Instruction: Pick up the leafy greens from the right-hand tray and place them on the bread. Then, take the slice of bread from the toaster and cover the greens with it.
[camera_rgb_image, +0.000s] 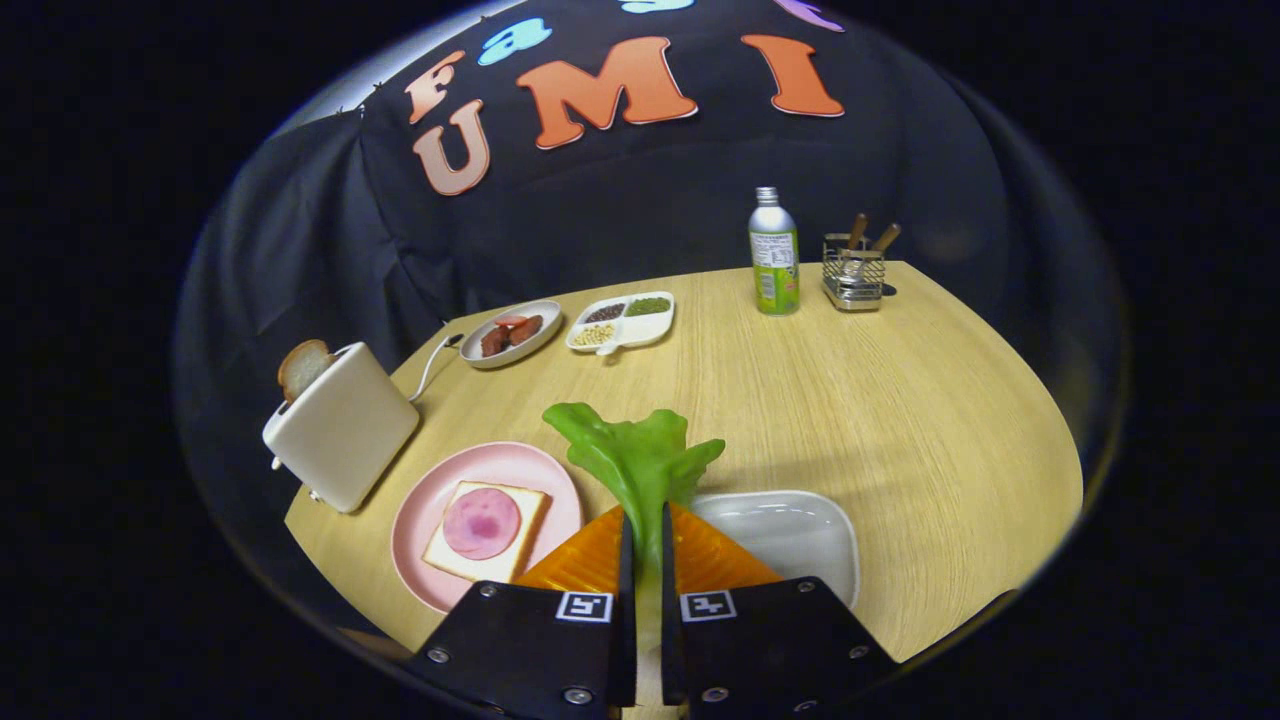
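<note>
**Green leaf clamped in the gripper**

Green leafy greens (640, 460) sit pinched at the stem between the two fingers of the gripper (646, 530), low in the centre of the frame, the jaws closed tight on them. Their ruffled top stands upright above the white tray (800, 530) at lower right. At lower left, a pink plate (500, 465) carries bread (440, 555) topped with a ham slice (481, 522). Further left, a white toaster (345, 430) holds a bread slice (302, 366). All rest on the wooden table (900, 400).
</note>
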